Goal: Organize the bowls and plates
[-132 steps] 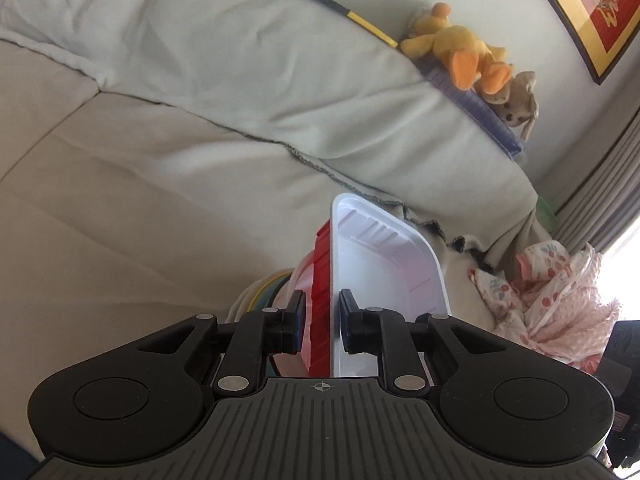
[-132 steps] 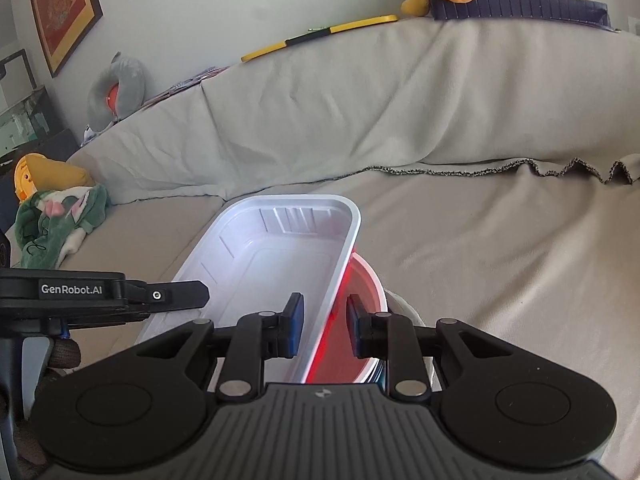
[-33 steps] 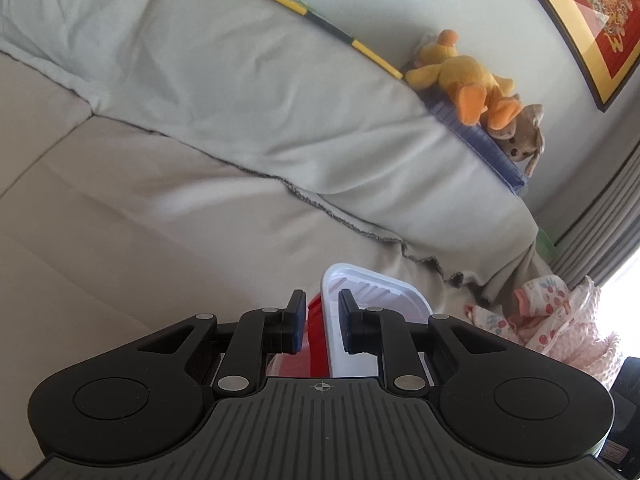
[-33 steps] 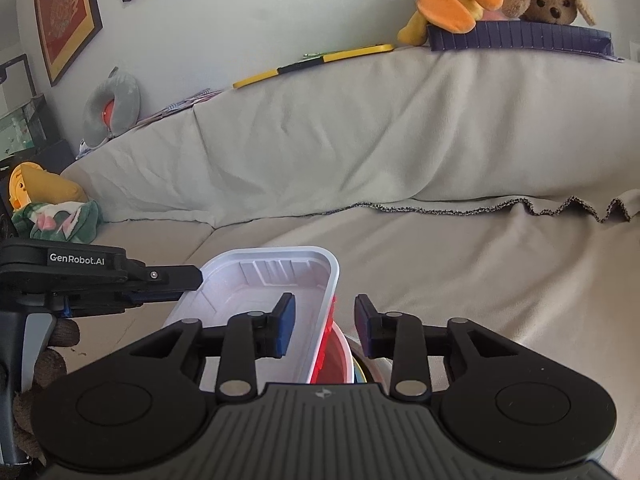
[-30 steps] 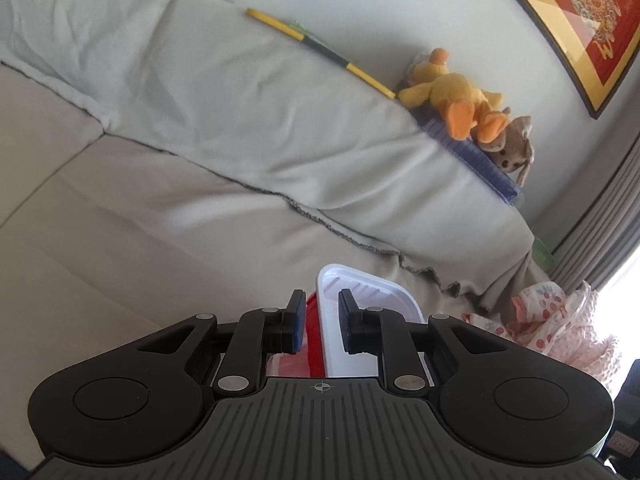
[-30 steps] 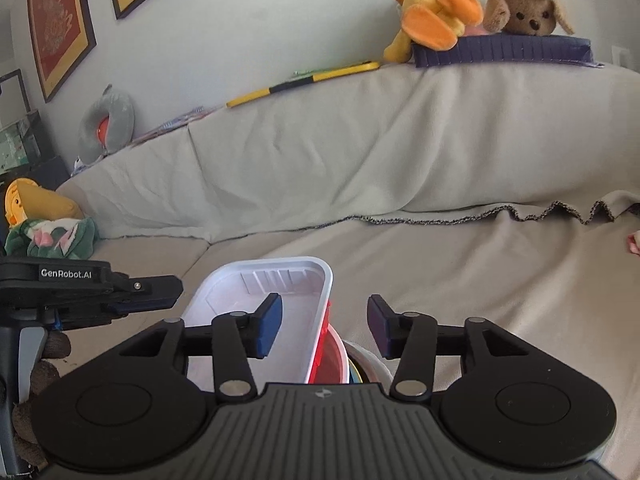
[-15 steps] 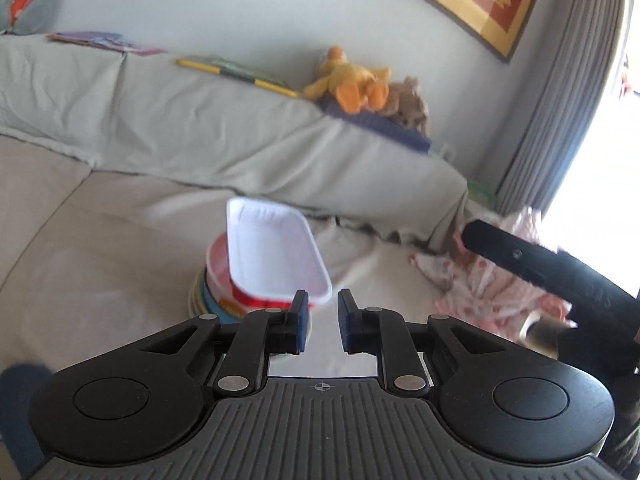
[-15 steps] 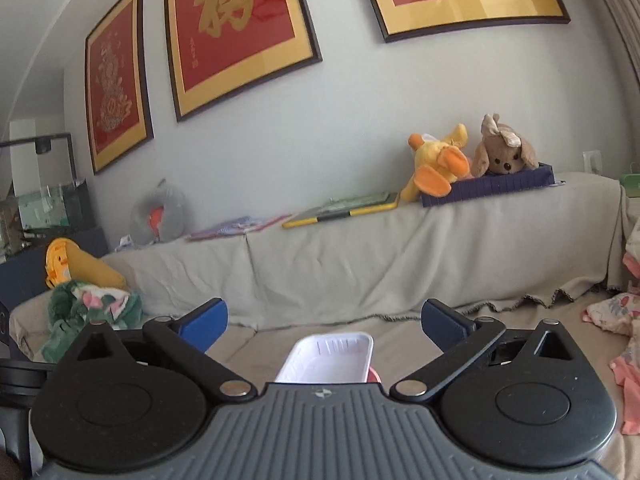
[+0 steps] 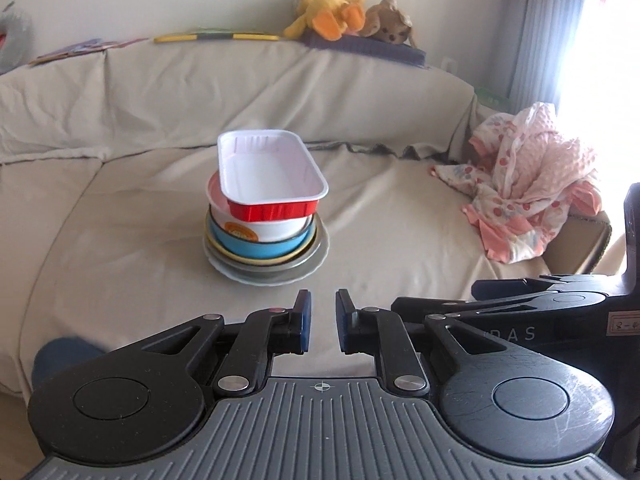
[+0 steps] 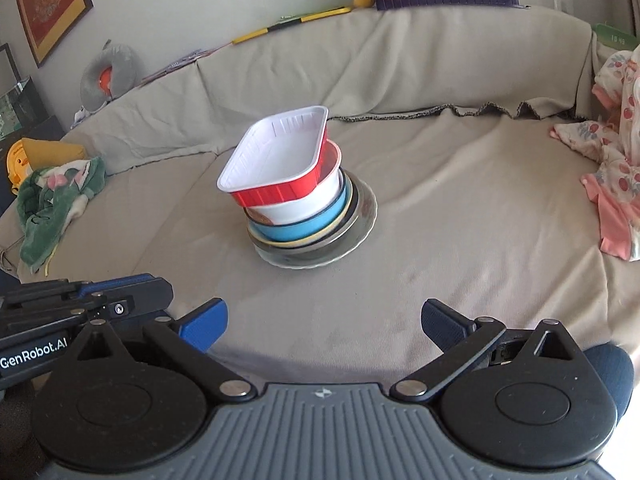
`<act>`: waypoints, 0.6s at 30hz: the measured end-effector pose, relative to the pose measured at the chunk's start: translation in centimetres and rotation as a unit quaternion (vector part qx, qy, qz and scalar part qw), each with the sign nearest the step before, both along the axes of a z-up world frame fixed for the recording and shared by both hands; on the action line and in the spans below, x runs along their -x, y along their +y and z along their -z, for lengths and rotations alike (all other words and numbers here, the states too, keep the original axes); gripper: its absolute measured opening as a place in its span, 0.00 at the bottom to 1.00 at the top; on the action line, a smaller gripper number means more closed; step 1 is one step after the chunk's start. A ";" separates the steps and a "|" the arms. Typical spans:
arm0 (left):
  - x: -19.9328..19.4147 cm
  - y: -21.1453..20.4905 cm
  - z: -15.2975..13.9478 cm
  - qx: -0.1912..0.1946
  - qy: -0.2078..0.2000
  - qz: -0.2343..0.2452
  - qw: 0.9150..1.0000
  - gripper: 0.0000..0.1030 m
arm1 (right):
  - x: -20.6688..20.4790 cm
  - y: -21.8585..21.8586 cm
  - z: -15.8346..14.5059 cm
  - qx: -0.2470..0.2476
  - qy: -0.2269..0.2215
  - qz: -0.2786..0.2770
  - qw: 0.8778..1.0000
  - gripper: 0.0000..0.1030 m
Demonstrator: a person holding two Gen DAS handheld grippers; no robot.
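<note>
A stack of dishes stands on the sofa seat. On top is a rectangular tray (image 9: pixel 269 168), white inside and red outside, also in the right wrist view (image 10: pixel 277 157). Under it come a white bowl (image 9: pixel 276 226), a blue bowl (image 9: pixel 256 250), a yellow-rimmed dish and a wide pale plate (image 9: pixel 316 262). The plate shows in the right wrist view (image 10: pixel 362 216). My left gripper (image 9: pixel 322 322) is narrowly open and empty, well back from the stack. My right gripper (image 10: pixel 322 320) is wide open and empty, also back from the stack.
The sofa seat (image 9: pixel 400 216) is covered in a beige sheet. Pink clothes (image 9: pixel 532 184) lie at the right end. A green cloth (image 10: pixel 56 196) and a yellow toy (image 10: pixel 36 156) lie at the left end. Plush toys (image 9: pixel 332 16) sit on the sofa back.
Both grippers let go of the red and white tray and pulled back from the stack. The right gripper opened wide. The tray now rests on top of the stack.
</note>
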State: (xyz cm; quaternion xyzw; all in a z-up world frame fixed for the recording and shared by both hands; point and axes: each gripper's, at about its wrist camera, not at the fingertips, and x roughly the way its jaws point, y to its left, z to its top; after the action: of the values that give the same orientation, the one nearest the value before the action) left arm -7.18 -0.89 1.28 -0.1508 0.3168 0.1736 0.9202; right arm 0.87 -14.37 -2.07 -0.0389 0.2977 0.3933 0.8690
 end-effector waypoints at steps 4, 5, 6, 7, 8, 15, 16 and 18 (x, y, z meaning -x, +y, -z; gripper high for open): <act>-0.4 0.5 0.3 0.009 0.011 -0.001 1.000 0.15 | -0.8 -0.1 0.2 -0.002 0.017 0.003 1.000 1.00; -0.7 0.6 0.4 0.009 0.013 -0.001 1.000 0.16 | -0.9 -0.1 0.2 -0.001 0.018 0.003 1.000 1.00; -0.8 0.6 0.5 0.008 0.014 0.000 1.000 0.16 | -1.0 0.0 0.2 0.001 0.017 0.004 1.000 1.00; -0.8 0.6 0.5 0.008 0.015 0.001 1.000 0.16 | -1.1 0.2 0.1 0.005 0.015 0.004 1.000 1.00; -0.9 0.6 0.6 0.009 0.015 0.001 1.000 0.16 | -1.1 0.2 0.1 0.010 0.014 0.003 1.000 1.00; -1.2 0.9 0.9 0.021 0.020 0.003 1.000 0.15 | -1.0 0.6 0.0 0.026 0.001 -0.008 1.000 1.00; -1.2 0.9 0.9 0.021 0.019 0.005 1.000 0.15 | -1.0 0.6 0.0 0.026 0.002 -0.008 1.000 1.00; -1.2 0.9 0.9 0.021 0.019 0.007 1.000 0.15 | -1.1 0.5 0.0 0.026 0.004 -0.008 1.000 1.00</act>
State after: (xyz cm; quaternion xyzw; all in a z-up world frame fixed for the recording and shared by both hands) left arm -5.97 -0.01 0.42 -0.1645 0.3384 0.1635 0.9120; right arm 2.01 -13.84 -2.07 -0.0623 0.3114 0.3926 0.8632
